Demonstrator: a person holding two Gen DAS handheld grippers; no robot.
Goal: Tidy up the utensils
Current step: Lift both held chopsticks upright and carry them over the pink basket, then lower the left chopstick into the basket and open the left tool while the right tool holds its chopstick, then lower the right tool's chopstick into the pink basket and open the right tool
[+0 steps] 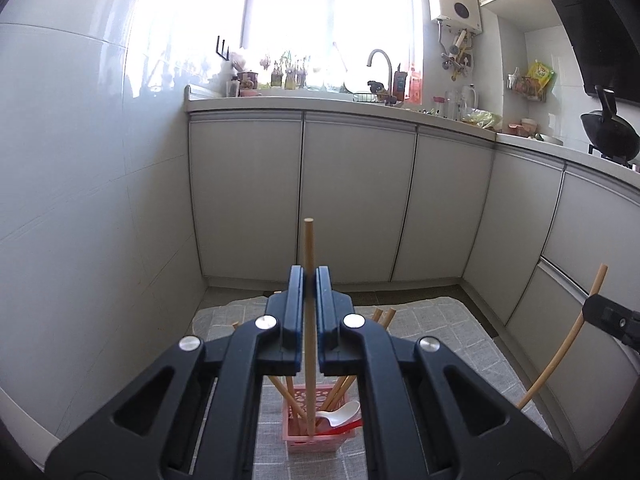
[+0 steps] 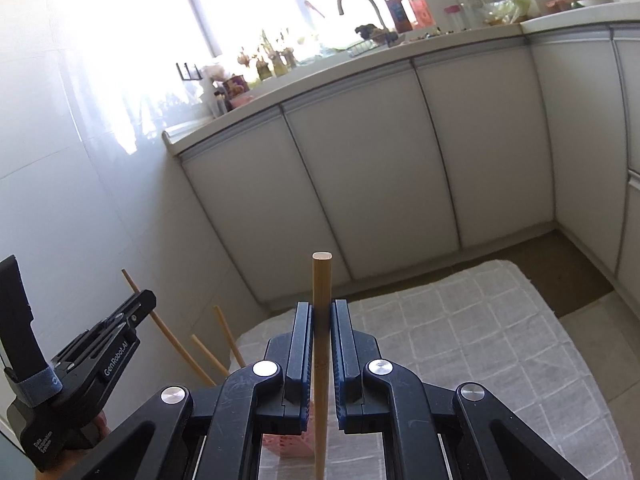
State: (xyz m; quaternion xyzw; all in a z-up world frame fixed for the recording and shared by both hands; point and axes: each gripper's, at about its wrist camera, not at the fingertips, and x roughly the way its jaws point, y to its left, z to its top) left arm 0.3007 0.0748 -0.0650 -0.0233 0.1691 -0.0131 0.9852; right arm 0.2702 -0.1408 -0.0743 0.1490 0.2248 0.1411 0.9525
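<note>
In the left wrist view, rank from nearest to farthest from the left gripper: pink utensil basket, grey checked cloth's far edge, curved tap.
1. Pink utensil basket, just below the left gripper.
2. Grey checked cloth's far edge, on the floor beyond.
3. Curved tap, up on the far counter.

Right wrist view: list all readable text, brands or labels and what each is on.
"GenRobot.AI": on the side of the left gripper.
Small white print near that gripper's base: seems to start with "Data", the rest is too small to read.
Bottles and packets on the counter: labels too blurred to read.
</note>
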